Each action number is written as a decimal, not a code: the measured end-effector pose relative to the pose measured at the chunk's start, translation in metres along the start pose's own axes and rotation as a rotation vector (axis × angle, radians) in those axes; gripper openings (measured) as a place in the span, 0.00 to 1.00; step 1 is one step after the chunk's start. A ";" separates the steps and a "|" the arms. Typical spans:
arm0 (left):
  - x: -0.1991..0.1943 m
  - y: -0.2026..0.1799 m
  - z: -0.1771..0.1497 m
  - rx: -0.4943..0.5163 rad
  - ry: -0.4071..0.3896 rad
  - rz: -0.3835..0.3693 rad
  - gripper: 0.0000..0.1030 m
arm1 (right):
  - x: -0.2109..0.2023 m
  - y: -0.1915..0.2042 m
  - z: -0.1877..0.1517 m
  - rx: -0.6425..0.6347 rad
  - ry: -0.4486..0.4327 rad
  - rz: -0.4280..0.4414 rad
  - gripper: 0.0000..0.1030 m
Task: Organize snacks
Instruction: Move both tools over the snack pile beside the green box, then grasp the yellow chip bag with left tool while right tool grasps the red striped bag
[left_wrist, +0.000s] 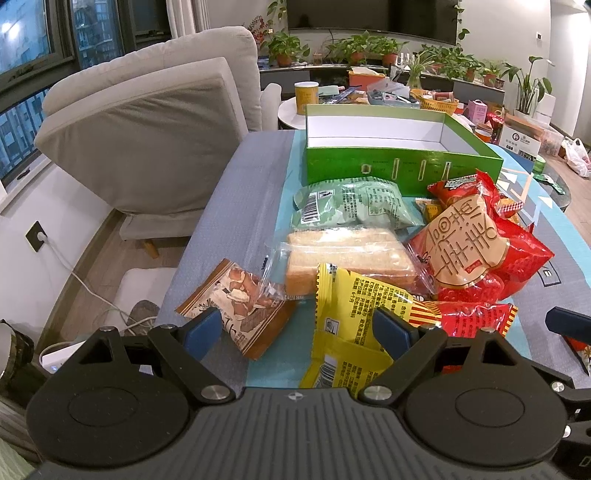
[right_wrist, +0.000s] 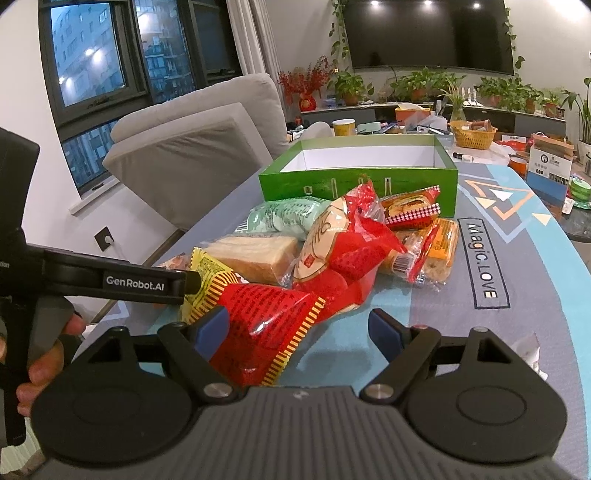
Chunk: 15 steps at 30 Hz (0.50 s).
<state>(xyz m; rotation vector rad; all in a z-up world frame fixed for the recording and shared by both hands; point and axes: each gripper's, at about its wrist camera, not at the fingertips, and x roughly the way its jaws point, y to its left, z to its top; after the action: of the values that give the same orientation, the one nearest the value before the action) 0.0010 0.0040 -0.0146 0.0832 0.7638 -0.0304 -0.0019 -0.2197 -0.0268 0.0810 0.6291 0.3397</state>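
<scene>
On the surface (right_wrist: 535, 280), in front of the empty green box (right_wrist: 354, 184), the snacks (right_wrist: 332, 251) are lying heaped while both grippers, left (left_wrist: 295, 328) and right (right_wrist: 295, 328), are hovering with fingers spread, seemingly ready to pick packets.

Snack pile (right_wrist: 332, 251) on table (right_wrist: 535, 295) — box (right_wrist: 354, 184) just behind pile, armchair (right_wrist: 192, 155) left.
</scene>
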 end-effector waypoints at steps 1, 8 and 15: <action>0.000 0.001 0.000 -0.001 0.000 -0.001 0.85 | 0.000 0.000 0.000 -0.001 0.000 0.000 0.79; 0.000 0.009 -0.003 0.005 -0.007 -0.049 0.85 | 0.003 0.001 0.000 0.001 0.015 -0.002 0.79; -0.002 0.013 -0.004 0.008 -0.006 -0.105 0.85 | 0.002 0.002 0.000 0.000 0.020 0.003 0.79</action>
<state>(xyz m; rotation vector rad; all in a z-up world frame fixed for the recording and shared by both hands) -0.0029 0.0178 -0.0152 0.0508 0.7613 -0.1337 -0.0006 -0.2172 -0.0279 0.0782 0.6490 0.3437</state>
